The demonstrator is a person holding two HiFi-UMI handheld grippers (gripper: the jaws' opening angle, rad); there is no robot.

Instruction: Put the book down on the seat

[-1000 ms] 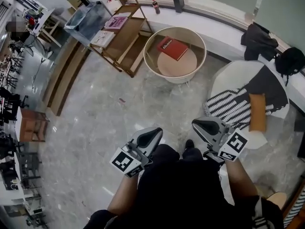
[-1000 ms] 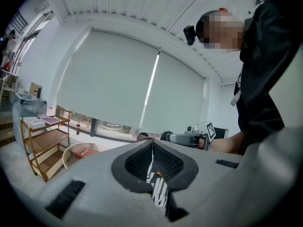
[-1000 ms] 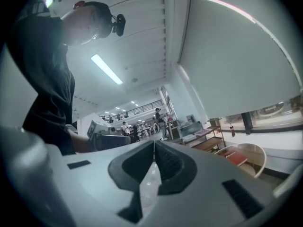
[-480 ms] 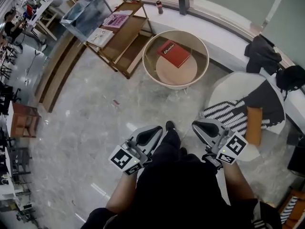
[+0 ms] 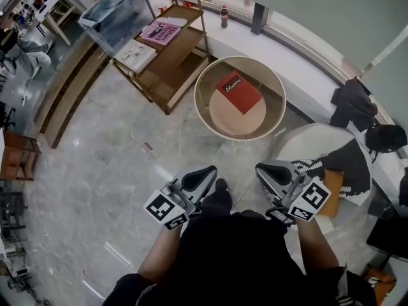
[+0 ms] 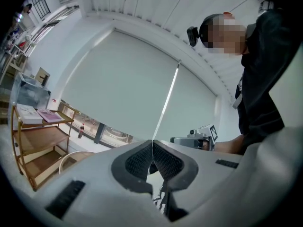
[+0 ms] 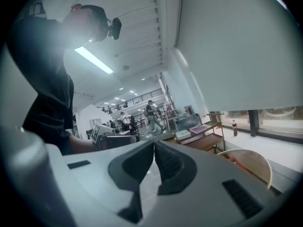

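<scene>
Ahead, flat on the tan cushion (image 5: 224, 117) of the round seat (image 5: 199, 98): red book (image 5: 238, 92). Lower down, well apart from it, left gripper (image 5: 207, 173) and right gripper (image 5: 262, 170), both clenched empty.

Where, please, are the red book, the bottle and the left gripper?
red book (image 5: 240, 91), head view, centre of cover
bottle (image 5: 224, 16), head view, its body
left gripper (image 5: 211, 169), head view, closed fingertips

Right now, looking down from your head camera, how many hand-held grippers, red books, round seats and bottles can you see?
Grippers: 2, the left gripper and the right gripper, both with jaws together and empty
Red book: 1
Round seat: 1
Bottle: 1
Total: 5
</scene>
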